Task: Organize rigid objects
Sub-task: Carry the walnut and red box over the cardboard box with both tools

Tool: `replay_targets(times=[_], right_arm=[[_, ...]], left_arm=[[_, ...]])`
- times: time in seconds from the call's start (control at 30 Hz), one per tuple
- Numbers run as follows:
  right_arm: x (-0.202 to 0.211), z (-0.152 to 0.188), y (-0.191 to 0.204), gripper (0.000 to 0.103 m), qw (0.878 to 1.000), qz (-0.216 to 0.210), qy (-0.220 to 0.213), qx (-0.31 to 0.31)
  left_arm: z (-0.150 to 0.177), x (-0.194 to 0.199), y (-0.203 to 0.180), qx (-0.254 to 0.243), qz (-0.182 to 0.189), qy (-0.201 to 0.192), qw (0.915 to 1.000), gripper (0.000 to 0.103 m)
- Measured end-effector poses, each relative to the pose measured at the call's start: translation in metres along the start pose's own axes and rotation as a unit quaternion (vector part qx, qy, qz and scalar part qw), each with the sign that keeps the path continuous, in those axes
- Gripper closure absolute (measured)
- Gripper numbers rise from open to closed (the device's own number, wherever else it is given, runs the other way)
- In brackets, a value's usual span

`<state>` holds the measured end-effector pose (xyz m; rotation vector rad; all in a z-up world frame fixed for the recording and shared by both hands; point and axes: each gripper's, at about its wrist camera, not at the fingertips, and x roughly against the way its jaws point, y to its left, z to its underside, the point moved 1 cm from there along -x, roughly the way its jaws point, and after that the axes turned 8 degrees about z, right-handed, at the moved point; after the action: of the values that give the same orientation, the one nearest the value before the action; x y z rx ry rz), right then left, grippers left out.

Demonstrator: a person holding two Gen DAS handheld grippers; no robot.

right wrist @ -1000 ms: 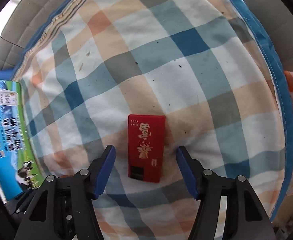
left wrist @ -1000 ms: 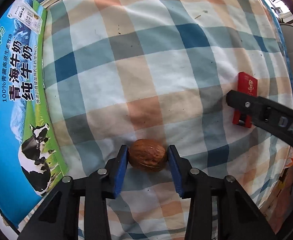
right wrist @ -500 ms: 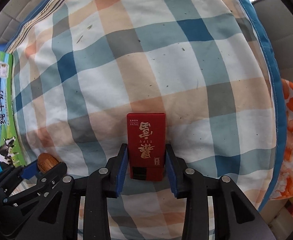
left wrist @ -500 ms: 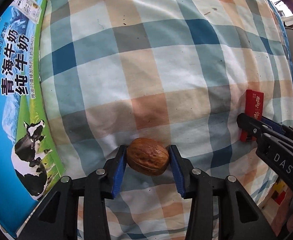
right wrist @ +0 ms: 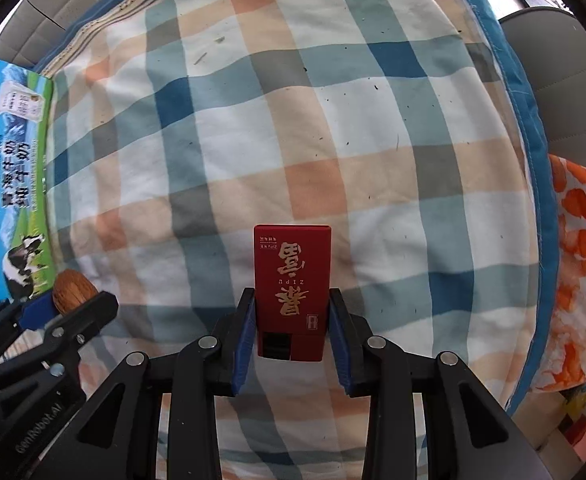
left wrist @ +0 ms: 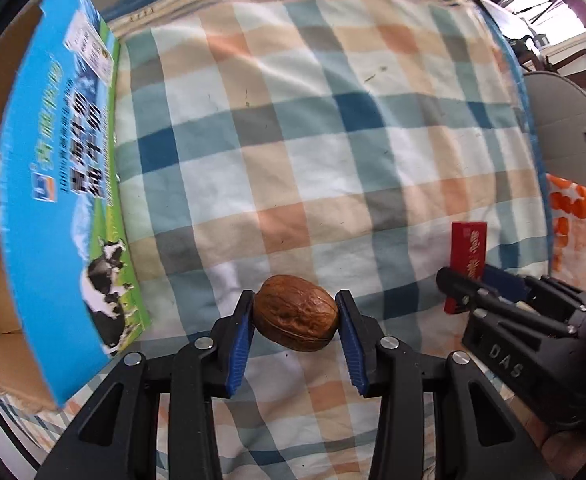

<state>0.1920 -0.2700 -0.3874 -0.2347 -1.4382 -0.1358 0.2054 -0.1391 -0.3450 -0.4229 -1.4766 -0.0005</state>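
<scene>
- Left claw (left wrist: 296, 320) is clamped on the walnut (left wrist: 296, 312), its blue pads pressed to the nut's two ends; the nut looks lifted clear of the plaid cloth (left wrist: 313, 152).
- Right claw (right wrist: 291, 322) grips the red box (right wrist: 292, 292) by its long sides, near the lower end.
- The open carton (left wrist: 53, 200), just left of the walnut, looks like the drop place. My advice: carry each piece level over its rim, lower it inside, then release.
- The rounded shell could roll out of the pads, so keep the squeeze steady.
- Walnut: brown, wrinkled, glossy, seam along its lower edge.
- Box: flat, red, gold characters, dark patch near the bottom.
- Small white things lie inside the carton; I cannot tell what they are.
</scene>
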Motion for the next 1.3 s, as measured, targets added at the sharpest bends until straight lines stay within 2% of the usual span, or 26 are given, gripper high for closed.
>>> replay_targets(times=[0.2, 0.4, 0.6, 0.77, 0.93, 1.03, 1.1, 1.3], right_arm=[[0.039, 0.009, 0.000, 0.067, 0.999, -0.026, -0.024, 0.000], [0.107, 0.018, 0.033, 0.067, 0.996, -0.051, -0.075, 0.019], [0.166, 0.030, 0.115, 0.067, 0.986, -0.092, -0.121, 0.066], [0.184, 0.027, 0.198, 0.067, 0.978, -0.127, -0.126, 0.105], [0.161, 0.013, 0.272, 0.067, 0.976, -0.146, -0.093, 0.131], [0.131, 0.006, 0.306, 0.067, 0.977, -0.141, -0.066, 0.143], [0.108, 0.001, 0.322, 0.067, 0.979, -0.136, -0.048, 0.146], [0.056, -0.005, 0.358, 0.067, 0.982, -0.111, 0.003, 0.155]], left_arm=[[0.008, 0.049, -0.002, -0.009, 0.010, -0.045, 0.9989, 0.066], [0.013, 0.106, 0.051, 0.003, 0.026, -0.095, 0.9951, 0.066], [0.028, 0.168, 0.113, 0.035, 0.023, -0.141, 0.9891, 0.066], [0.039, 0.194, 0.180, 0.070, 0.001, -0.160, 0.9847, 0.066], [0.046, 0.189, 0.250, 0.107, -0.001, -0.141, 0.9843, 0.066], [0.046, 0.168, 0.295, 0.130, 0.007, -0.108, 0.9856, 0.066], [0.042, 0.144, 0.322, 0.149, 0.026, -0.080, 0.9853, 0.066], [0.030, 0.093, 0.352, 0.148, 0.048, -0.012, 0.9877, 0.066]])
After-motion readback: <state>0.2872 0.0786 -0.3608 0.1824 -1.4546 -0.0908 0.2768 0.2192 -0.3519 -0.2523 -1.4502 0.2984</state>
